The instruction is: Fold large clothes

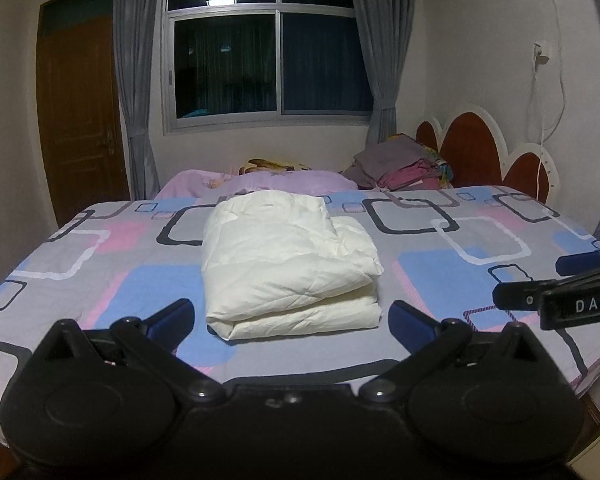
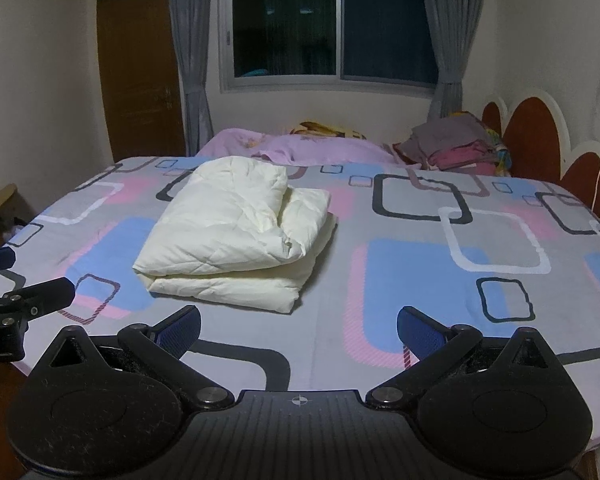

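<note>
left gripper (image 1: pixel 292 316): fingers spread wide, holding nothing, hovering at the near edge of the bed (image 1: pixel 440 280).
right gripper (image 2: pixel 299 330): fingers also wide apart, empty, just right of the left one.
bundle (image 1: pixel 288 264): cream, padded, folded into a thick stack; dead ahead of the left gripper, ahead-left of the right, apart from both.
handling: looks soft, puffy, light for its bulk; layers likely to spring open or slide on each other.
grip: pinch the full thickness at the near fold (image 2: pixel 224 284), one gripper per corner; a top-layer-only pinch would probably peel it open.
progress: looks about folded; top flap (image 2: pixel 300 216) sits uneven.
beyond: clothes pile (image 1: pixel 396 164) far right, by the headboard.
</note>
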### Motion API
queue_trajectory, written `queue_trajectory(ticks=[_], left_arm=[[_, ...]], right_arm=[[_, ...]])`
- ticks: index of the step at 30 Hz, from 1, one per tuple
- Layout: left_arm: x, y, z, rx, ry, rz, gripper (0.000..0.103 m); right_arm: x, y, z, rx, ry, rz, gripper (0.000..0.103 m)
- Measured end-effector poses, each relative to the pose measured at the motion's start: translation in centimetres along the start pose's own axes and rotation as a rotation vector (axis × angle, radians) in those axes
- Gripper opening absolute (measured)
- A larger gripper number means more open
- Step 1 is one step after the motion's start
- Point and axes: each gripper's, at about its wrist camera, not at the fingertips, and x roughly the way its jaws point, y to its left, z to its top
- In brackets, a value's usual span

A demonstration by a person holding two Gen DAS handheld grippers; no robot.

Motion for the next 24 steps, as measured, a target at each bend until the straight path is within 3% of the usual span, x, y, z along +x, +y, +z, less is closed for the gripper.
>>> queue_trajectory(ticks=[24], left_arm=[[-0.05, 0.09, 0.14, 0.018, -0.019, -0.010, 0.103]], right_arm=[[-0.66, -0.42, 0.46, -0.003, -0.016, 0.015, 0.103]])
